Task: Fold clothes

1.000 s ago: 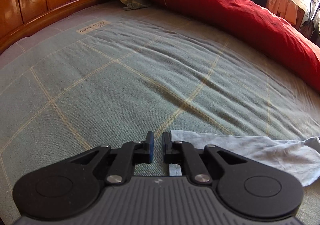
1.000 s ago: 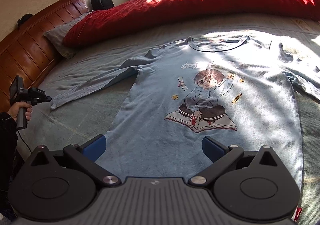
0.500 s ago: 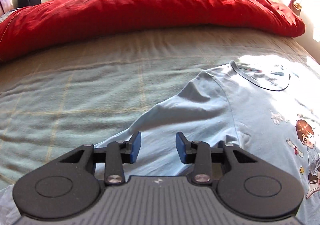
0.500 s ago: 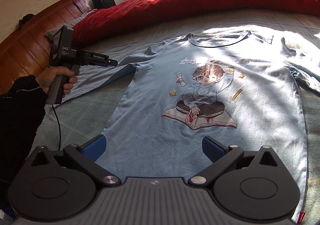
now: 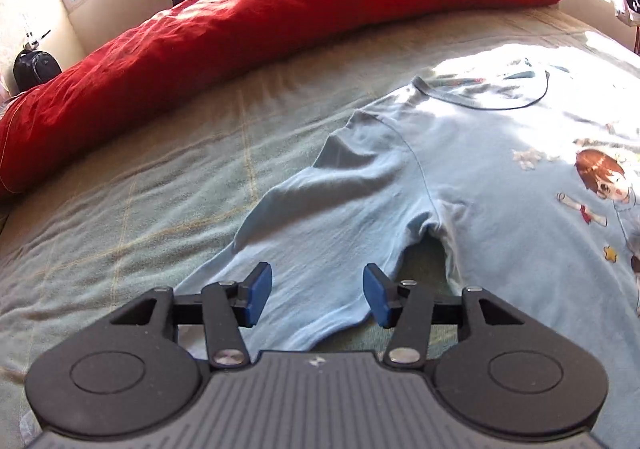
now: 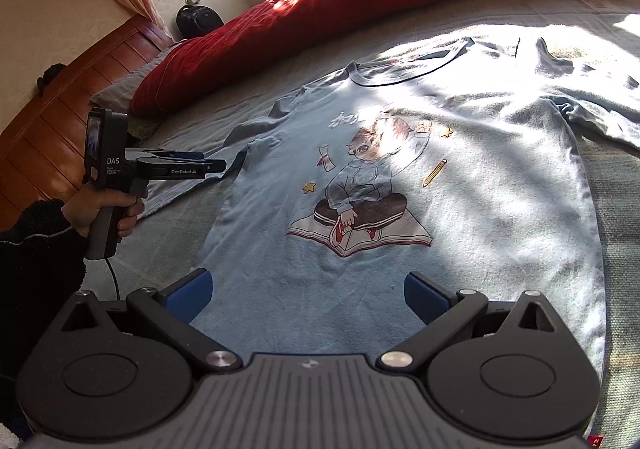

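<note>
A light blue long-sleeved cotton shirt [image 6: 400,177] with a printed cartoon of a child sitting cross-legged on an open book lies spread face up on the grey-green checked bedsheet [image 5: 120,209], its dark-trimmed neckline towards a long red quilt [image 5: 280,21] bunched along the far side of the bed. Sunlight falls in patches across the shirt's upper half. The left gripper [image 5: 318,295], a black two-finger tool with blue pads, hovers over the shirt's left sleeve [image 5: 320,233] close to the armpit; its jaws have just been opening and now stand parted, with the sleeve cloth lying below the gap and neither pad pressing on it. In the right wrist view this tool is held by a hand [image 6: 106,209] in a dark fuzzy sleeve, its tip pointing at the sleeve where it folds back beside the shirt's body. The right gripper [image 6: 308,295] is low over the shirt's hem, jaws spread wide, gripping nothing. A wooden headboard [image 6: 60,121] runs along the left, with a grey pillow [image 6: 124,87] tucked under the quilt's end
</note>
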Motion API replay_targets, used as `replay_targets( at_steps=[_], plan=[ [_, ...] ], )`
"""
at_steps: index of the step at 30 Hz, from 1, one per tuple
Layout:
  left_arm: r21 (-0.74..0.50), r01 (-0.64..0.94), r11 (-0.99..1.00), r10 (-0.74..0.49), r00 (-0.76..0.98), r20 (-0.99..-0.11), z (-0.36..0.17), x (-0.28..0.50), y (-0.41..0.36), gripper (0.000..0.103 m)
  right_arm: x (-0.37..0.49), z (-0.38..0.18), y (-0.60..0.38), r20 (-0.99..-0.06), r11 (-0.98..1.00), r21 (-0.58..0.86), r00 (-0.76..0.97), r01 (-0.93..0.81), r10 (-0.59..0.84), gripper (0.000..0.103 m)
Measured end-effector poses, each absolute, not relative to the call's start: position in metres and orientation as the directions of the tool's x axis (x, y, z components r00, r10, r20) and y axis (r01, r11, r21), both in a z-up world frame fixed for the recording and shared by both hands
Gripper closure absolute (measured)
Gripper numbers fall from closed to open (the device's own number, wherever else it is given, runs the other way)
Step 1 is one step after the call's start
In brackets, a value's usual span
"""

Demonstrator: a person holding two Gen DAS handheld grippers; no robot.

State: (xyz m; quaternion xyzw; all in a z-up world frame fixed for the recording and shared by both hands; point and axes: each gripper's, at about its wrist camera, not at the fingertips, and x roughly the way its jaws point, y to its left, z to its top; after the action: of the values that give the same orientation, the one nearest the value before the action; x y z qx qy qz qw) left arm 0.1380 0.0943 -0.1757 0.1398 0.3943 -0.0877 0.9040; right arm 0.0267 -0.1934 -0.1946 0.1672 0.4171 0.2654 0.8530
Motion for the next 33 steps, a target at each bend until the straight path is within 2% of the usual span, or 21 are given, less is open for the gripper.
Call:
replay_targets(
  at_steps=[2, 5, 9, 15, 18, 22, 26, 29, 33],
  plan=[
    [0.107, 0.263, 0.959, -0.106, 0.681, -0.724, -0.167, 0.150, 0.086, 0.048, 0.026, -0.194, -0.195, -0.613, 0.797, 0.517, 0.515, -0.313, 0.600, 0.000],
    [-0.120, 0.255, 0.960, -0.259, 0.636, -0.727, -0.174, 0.167, 0.078, 0.048, 0.023, -0.194, -0.197, -0.609, 0.794, 0.520, 0.515, -0.313, 0.602, 0.000],
    [-0.152, 0.257, 0.954, -0.277, 0.573, -0.771, -0.197, 0.166, 0.067, 0.048, 0.020, -0.198, -0.204, -0.616, 0.796, 0.521, 0.509, -0.309, 0.601, 0.000],
    [-0.180, 0.269, 0.946, -0.304, 0.547, -0.780, -0.184, 0.154, 0.082, 0.042, 0.021, -0.203, -0.219, -0.619, 0.795, 0.526, 0.505, -0.303, 0.602, 0.000],
    [-0.233, 0.186, 0.955, -0.298, 0.587, -0.752, -0.171, 0.180, 0.094, 0.038, 0.025, -0.204, -0.226, -0.615, 0.795, 0.528, 0.510, -0.300, 0.601, 0.000],
    [-0.372, 0.057, 0.926, -0.339, 0.558, -0.757, -0.191, 0.226, 0.106, 0.039, 0.031, -0.207, -0.233, -0.605, 0.788, 0.542, 0.516, -0.292, 0.607, 0.000],
    [-0.374, -0.042, 0.926, -0.283, 0.579, -0.765, -0.218, 0.256, 0.111, 0.039, 0.039, -0.214, -0.236, -0.609, 0.785, 0.549, 0.507, -0.286, 0.610, 0.000],
    [-0.360, -0.079, 0.929, -0.244, 0.602, -0.760, -0.214, 0.271, 0.112, 0.039, 0.044, -0.218, -0.236, -0.613, 0.784, 0.550, 0.497, -0.289, 0.614, 0.000],
    [-0.361, -0.020, 0.932, -0.277, 0.602, -0.749, -0.195, 0.263, 0.096, 0.039, 0.048, -0.220, -0.239, -0.599, 0.769, 0.566, 0.493, -0.296, 0.631, 0.000]
  ],
)
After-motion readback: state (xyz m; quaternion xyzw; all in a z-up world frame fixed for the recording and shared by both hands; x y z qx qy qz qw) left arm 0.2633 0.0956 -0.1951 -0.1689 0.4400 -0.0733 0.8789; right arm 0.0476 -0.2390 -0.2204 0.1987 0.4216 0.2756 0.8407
